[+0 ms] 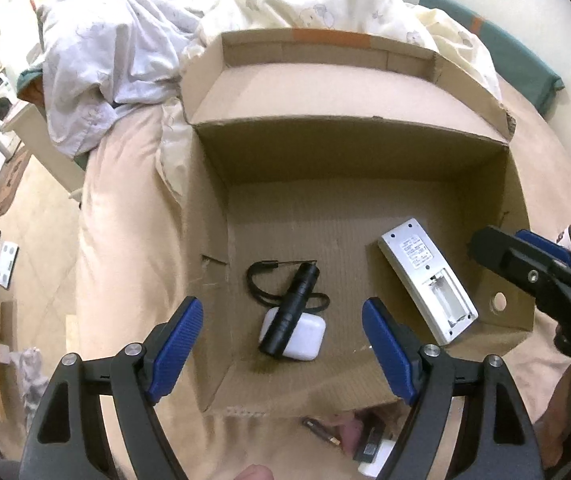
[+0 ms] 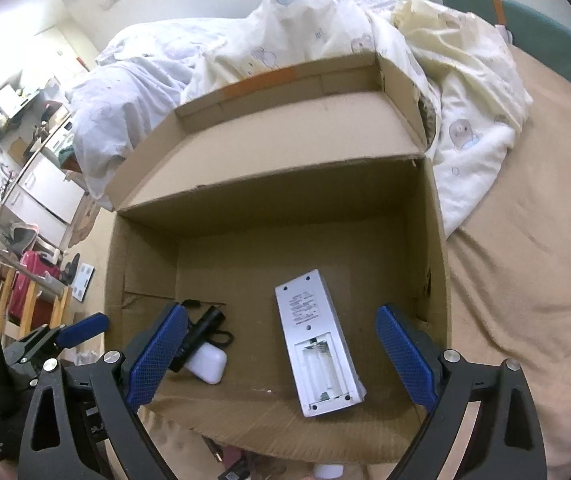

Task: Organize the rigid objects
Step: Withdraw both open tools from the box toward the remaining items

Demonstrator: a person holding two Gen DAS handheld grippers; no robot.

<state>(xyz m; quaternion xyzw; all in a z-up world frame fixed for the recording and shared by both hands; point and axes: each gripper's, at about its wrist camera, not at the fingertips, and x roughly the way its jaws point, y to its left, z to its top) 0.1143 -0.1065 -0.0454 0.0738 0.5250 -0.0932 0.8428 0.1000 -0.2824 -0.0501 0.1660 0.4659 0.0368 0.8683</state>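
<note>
A cardboard box [image 1: 365, 184] is seen standing open on the bed [image 1: 125, 208], its flaps folded outward, and three rigid things are already laid on its floor. A black flashlight [image 1: 293, 310] is found leaning across a white earbud case [image 1: 299, 338], touching it, with its long axis running from the near left to the far right and its wrist cord looped beside it. A white remote control [image 2: 317, 344] is laid face down toward the right wall of the box, its battery bay uncovered and empty, its long axis pointed nearly straight away from the right claw [image 2: 281, 356]. The right claw is held released and empty just above the near rim, with the remote framed between its blue pads – so the right hand is judged the nearer one to the remote. The left claw [image 1: 281, 348] is likewise spread wide and holds nothing; it is poised over the flashlight and case, which lie directly ahead of it and slightly below. Both claws are tilted downward into the box from the near side. A few more small items are glimpsed on the bed below the near edge of the box, too blurred to be named – these are judged likely to be what is left to be gathered.
</note>
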